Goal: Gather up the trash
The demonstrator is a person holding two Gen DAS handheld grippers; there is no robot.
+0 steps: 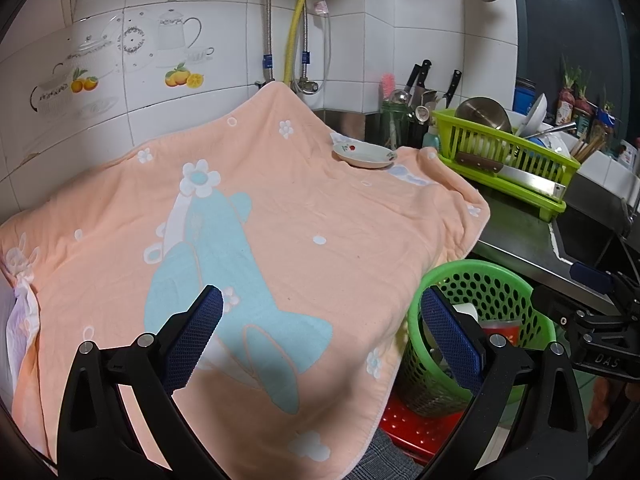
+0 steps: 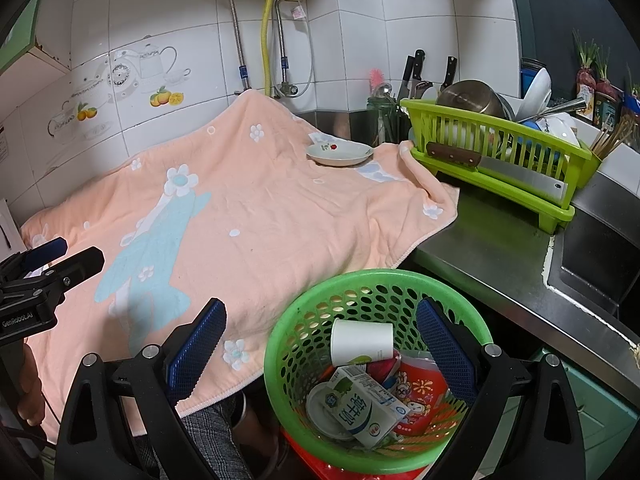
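Trash fills the basket, so both grippers, left and right, hang spread apart, holding nothing, above the towel.

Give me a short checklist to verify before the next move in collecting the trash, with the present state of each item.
1. Left tool open and holding nothing: ok.
2. Right tool open and holding nothing: ok.
3. Basket upright beside the counter edge, mouth unobstructed: ok.
4. Trash inside the basket: paper cup, milk carton, red wrapper: ok.
5. Trash left on the towel: only a plate stands on it, no trash seen: ok.
6. Trash under the towel or behind the dish rack: cannot tell.
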